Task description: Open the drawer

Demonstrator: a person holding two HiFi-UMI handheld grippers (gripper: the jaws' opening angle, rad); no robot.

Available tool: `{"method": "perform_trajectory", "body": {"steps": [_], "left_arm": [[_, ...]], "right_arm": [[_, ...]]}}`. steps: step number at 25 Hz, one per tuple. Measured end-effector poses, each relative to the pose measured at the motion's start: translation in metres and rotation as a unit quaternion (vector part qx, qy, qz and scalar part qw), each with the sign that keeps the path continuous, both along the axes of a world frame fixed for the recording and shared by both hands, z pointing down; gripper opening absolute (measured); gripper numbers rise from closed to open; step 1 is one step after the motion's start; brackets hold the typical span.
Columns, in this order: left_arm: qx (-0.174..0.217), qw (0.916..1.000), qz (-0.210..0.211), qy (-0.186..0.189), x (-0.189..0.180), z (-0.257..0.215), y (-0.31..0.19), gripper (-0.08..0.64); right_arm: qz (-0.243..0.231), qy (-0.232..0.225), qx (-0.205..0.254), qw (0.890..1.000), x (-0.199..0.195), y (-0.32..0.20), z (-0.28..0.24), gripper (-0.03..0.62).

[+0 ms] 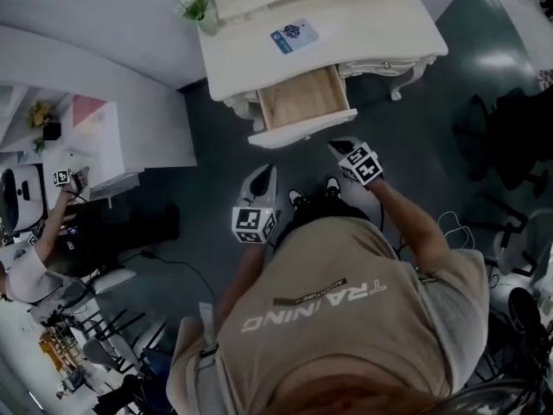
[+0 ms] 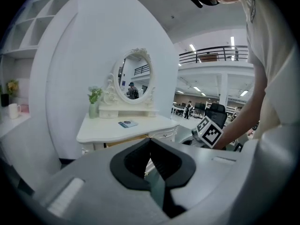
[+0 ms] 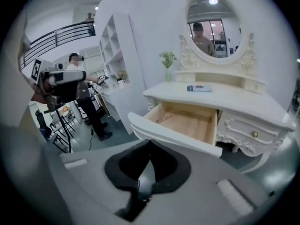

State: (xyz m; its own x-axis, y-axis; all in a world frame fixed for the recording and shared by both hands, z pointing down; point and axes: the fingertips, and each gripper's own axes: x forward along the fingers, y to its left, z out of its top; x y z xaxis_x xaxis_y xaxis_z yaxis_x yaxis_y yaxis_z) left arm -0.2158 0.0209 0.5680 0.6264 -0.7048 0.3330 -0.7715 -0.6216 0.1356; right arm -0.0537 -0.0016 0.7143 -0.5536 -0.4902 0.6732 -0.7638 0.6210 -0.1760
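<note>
The drawer [image 1: 302, 100] stands open just ahead of right gripper [image 1: 340, 146] and left gripper [image 1: 266, 171], untouched; both have jaws together, empty.

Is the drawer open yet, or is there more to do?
Done: the drawer is pulled well out of the white dressing table, and its wooden inside shows. In hand: nothing; the left gripper and the right gripper are both shut, empty and apart from the drawer front. Left: probably nothing, as the job looks finished.
</note>
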Motion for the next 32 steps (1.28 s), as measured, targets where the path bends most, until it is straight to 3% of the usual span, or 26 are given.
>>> {"method": "perform_trajectory", "body": {"steps": [3,6,14,18,23,32], "left_arm": [[0.052,0.9983,0.009,-0.024,0.013,-0.022,0.000,0.007],[0.083,0.9962,0.012,-0.025,0.023,-0.046,-0.001,0.006],[0.089,0.9953,0.035,0.016,0.034,-0.093,0.002,0.006],[0.081,0.9962,0.025,0.019,0.018,-0.101,0.003,0.007],[0.084,0.9962,0.016,0.016,0.002,-0.110,0.001,0.008],[0.090,0.9955,0.012,0.027,-0.006,-0.119,0.003,0.007]], "right_arm": [[-0.015,-0.013,0.063,0.998,0.004,0.004,-0.056,0.003],[-0.020,-0.029,0.121,0.992,0.007,0.005,-0.112,0.003],[0.014,-0.086,0.239,0.967,0.007,0.006,-0.234,0.003],[0.012,-0.084,0.256,0.963,0.008,0.007,-0.257,0.003],[0.052,-0.134,0.249,0.958,0.018,0.012,-0.279,0.003],[0.063,-0.135,0.249,0.957,0.012,0.020,-0.286,0.003]]}}
